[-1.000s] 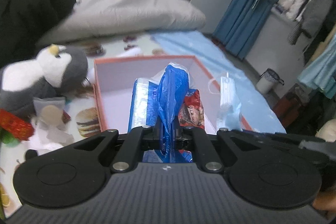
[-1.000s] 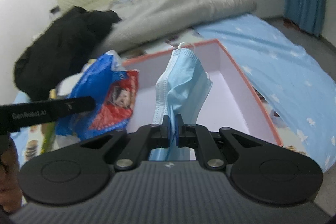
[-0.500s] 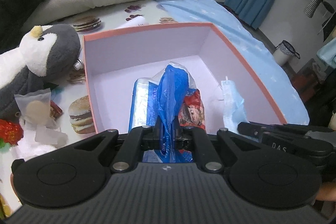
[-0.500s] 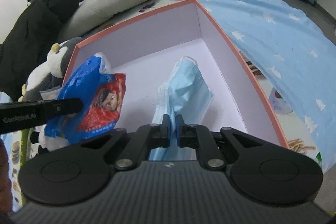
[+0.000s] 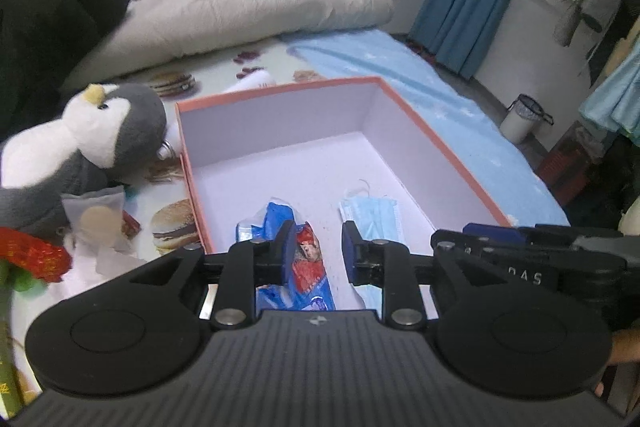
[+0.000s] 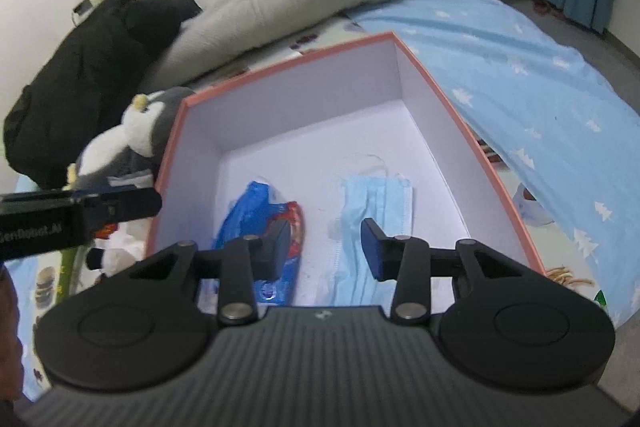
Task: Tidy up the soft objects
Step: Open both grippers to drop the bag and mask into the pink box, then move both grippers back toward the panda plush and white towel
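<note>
Plush penguin (image 5: 92, 131) lies outside the box (image 5: 440, 163), off its left wall, with a small frosted pouch (image 5: 94, 217) and a red knitted piece (image 5: 30, 259) just beside it; by the look of it these are the soft things not yet put away. The penguin sits to the left of both tools, so the left gripper (image 5: 314, 253) is the nearer one for it, and its body runs roughly along the box wall.

Inside the box, the blue snack packet (image 5: 298, 263) lies on the floor at the near left, long axis pointing away from the cameras. The left gripper's jaws have just been opening; they stand parted above the packet, nothing pinched. To its right the face mask (image 6: 372, 211) lies flat, apart from the packet. The right gripper (image 6: 326, 249) has likewise just been opening, released and hovering over the mask without touching it.
</note>
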The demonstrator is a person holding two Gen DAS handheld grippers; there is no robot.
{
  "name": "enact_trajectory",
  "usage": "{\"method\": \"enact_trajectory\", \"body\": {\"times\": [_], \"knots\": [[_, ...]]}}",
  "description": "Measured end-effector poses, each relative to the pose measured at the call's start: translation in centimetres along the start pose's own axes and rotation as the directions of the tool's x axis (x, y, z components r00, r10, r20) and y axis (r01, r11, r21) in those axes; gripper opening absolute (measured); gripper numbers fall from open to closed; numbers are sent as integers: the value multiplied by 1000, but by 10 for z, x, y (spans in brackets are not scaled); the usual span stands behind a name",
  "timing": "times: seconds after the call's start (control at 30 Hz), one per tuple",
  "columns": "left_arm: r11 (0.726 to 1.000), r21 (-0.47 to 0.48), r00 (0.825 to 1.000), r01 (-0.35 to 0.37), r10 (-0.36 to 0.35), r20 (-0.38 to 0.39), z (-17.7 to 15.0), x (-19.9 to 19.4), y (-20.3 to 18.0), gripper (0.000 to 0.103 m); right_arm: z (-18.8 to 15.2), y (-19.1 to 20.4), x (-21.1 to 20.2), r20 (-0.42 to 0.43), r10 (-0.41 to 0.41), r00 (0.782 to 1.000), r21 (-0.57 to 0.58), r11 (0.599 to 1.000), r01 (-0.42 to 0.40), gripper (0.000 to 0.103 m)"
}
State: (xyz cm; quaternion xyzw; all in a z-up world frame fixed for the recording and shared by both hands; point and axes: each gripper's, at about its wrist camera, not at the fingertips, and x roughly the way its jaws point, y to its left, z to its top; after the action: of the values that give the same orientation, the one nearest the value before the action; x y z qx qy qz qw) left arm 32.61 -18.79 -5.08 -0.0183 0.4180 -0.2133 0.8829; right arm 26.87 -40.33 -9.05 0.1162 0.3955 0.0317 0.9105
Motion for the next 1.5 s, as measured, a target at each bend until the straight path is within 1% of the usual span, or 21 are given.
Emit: {"method": "enact_trajectory", "body": {"times": [0.2, 0.3, 0.5, 0.67, 0.73, 0.9, 0.93, 1.1, 1.2, 1.27, 1.4, 1.47, 1.5], "knots": [[1000, -29, 998, 3, -1, 58, -24, -48, 12, 29, -16, 19, -39, 84, 20, 996, -44, 999, -16, 42], [1000, -12, 995, -13, 14, 94, -37, -72, 16, 29, -28, 31, -56, 115, 41, 993, -74, 997, -33, 42], [999, -2, 986, -40, 39, 160, -69, -120, 25, 29, -51, 53, -86, 165, 95, 982, -109, 991, -78, 42], [999, -18, 979, -39, 42, 201, -94, -152, 31, 29, -69, 70, -107, 203, 141, 969, -121, 986, -118, 42], [998, -28, 976, -50, 54, 210, -106, -162, 32, 29, -77, 77, -114, 212, 155, 965, -134, 983, -128, 42], [996, -19, 966, -82, 84, 246, -131, -190, 25, 29, -96, 88, -128, 218, 188, 958, -141, 977, -160, 42], [997, -25, 964, -79, 83, 251, -135, -195, 24, 29, -99, 89, -131, 219, 197, 956, -143, 975, -168, 42], [993, -113, 966, -33, 61, 252, -160, -212, 31, 29, -118, 98, -143, 231, 196, 953, -163, 973, -160, 42], [985, -165, 961, -40, 83, 264, -177, -222, 37, 29, -132, 103, -148, 227, 204, 952, -176, 970, -166, 42], [979, -203, 961, -33, 87, 262, -187, -226, 44, 29, -141, 105, -150, 218, 210, 953, -171, 970, -175, 42], [973, -227, 960, -52, 111, 257, -206, -236, 51, 29, -158, 113, -149, 189, 230, 955, -187, 963, -195, 42], [967, -249, 963, -50, 112, 245, -216, -239, 56, 32, -167, 119, -148, 173, 240, 955, -202, 958, -204, 42], [965, -258, 964, -49, 113, 239, -220, -240, 59, 33, -171, 122, -147, 166, 240, 956, -209, 957, -204, 42]]}}
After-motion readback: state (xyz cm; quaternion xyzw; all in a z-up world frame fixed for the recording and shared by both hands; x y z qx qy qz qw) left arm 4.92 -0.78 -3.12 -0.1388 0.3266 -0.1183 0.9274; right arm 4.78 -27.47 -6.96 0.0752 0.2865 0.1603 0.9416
